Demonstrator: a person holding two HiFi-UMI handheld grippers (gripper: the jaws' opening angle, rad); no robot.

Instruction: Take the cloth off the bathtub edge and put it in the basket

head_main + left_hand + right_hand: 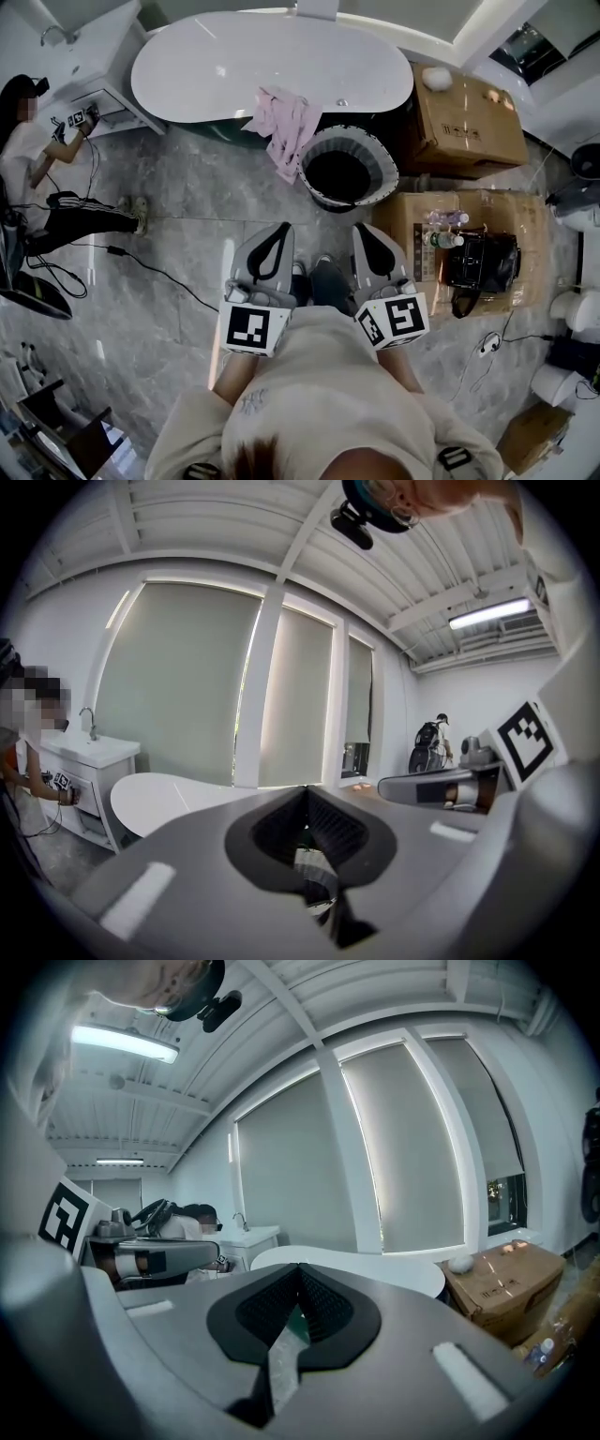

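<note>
Both claws closed, empty: left gripper (278,228), right gripper (364,229); basket (382,164) at twelve o'clock; cloth (287,120) beyond at eleven, draped over the tub (216,66) edge; open wide first, pinch a thick fold.

Grey marble floor (187,244), white walls (469,700), tall windows with drawn blinds (178,686), a ceiling strip light (122,1042), white vanity (94,47).

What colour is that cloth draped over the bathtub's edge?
Pale pink. The cloth shows best in the head view.
</note>
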